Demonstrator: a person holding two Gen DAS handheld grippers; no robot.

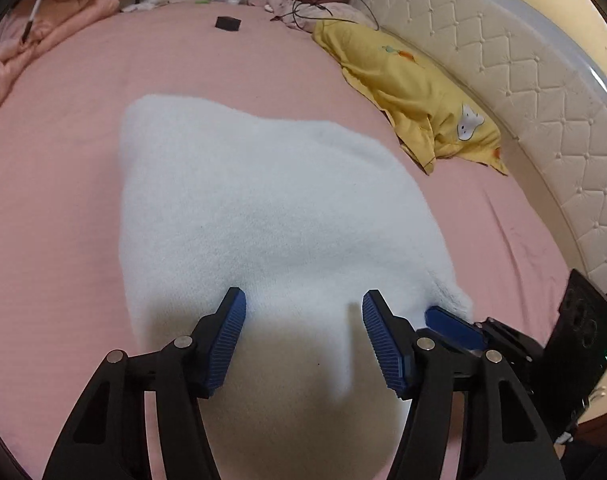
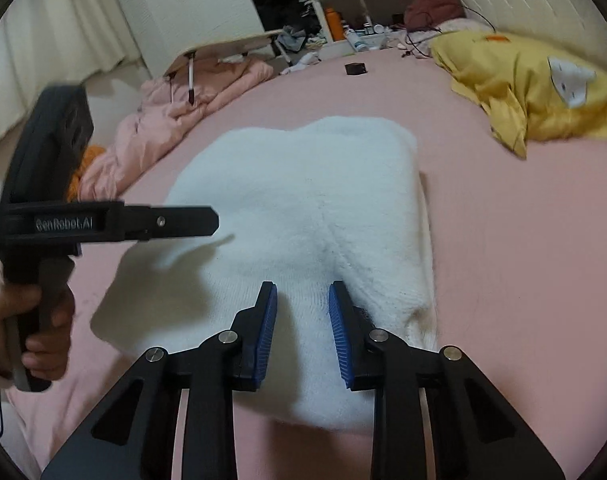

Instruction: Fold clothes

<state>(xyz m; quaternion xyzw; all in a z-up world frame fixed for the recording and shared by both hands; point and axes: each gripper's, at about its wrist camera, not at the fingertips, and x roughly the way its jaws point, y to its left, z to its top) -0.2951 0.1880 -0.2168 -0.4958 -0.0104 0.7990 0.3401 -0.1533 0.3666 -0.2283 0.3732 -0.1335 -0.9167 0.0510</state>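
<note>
Nearby, yellow pillow [image 1: 419, 96] and black box [image 1: 228, 23] flank white garment [image 1: 263, 216].

Fluffy white knit garment [image 1: 263, 208]; smooth pink cloth sheet [image 1: 63, 160]; ribbed blue jaws, probably rubber.

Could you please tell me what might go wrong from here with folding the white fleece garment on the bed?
1. Both the left gripper and right gripper are open over the white fleece garment; closing on thick pile may catch only one layer.
2. The grippers work close together and could collide.
3. The garment lies bunched, so a fold may come out uneven.
</note>
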